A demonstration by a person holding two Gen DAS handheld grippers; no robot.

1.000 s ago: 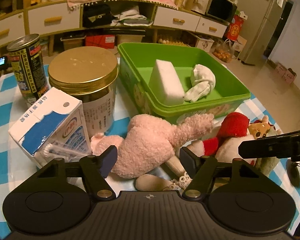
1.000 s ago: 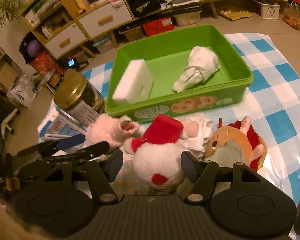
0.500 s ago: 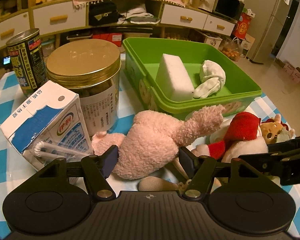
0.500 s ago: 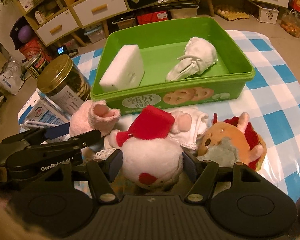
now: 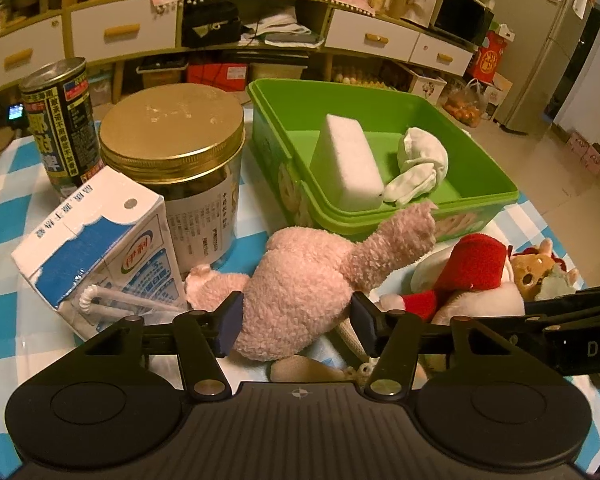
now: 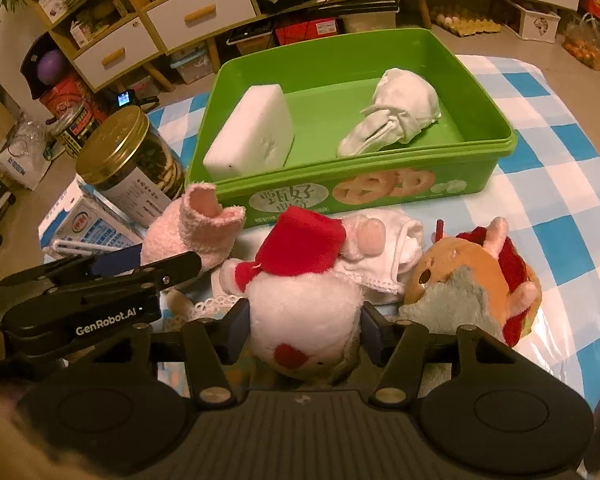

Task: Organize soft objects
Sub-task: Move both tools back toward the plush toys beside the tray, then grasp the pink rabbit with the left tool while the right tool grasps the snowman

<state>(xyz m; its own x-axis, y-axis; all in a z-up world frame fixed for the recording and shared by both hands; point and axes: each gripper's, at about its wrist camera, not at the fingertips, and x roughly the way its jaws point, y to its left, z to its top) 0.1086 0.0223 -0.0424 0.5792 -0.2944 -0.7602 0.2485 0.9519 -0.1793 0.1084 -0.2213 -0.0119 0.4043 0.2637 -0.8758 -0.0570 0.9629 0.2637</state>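
In the left wrist view, the left gripper [image 5: 296,322] tilts down at the checked tablecloth [image 5: 4,216], its jaws closing onto the body of the fuzzy pink plush [image 5: 300,292], which lies just before the green bin [image 5: 476,200]. In the right wrist view, the right gripper [image 6: 304,326] tilts down, jaws closing on the white plush with the red hat [image 6: 300,300]; bare cloth lies to the right.

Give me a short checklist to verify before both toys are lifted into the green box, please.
1. Left gripper around the pink plush toy: ok, fingers closing on its body.
2. Right gripper around the white and red plush toy: ok, fingers closing on it.
3. Firm hold on both: cannot tell.
4. Free floor in the green box between sponge and white cloth: ok.
5. White cloth under the toy may come along: cannot tell.
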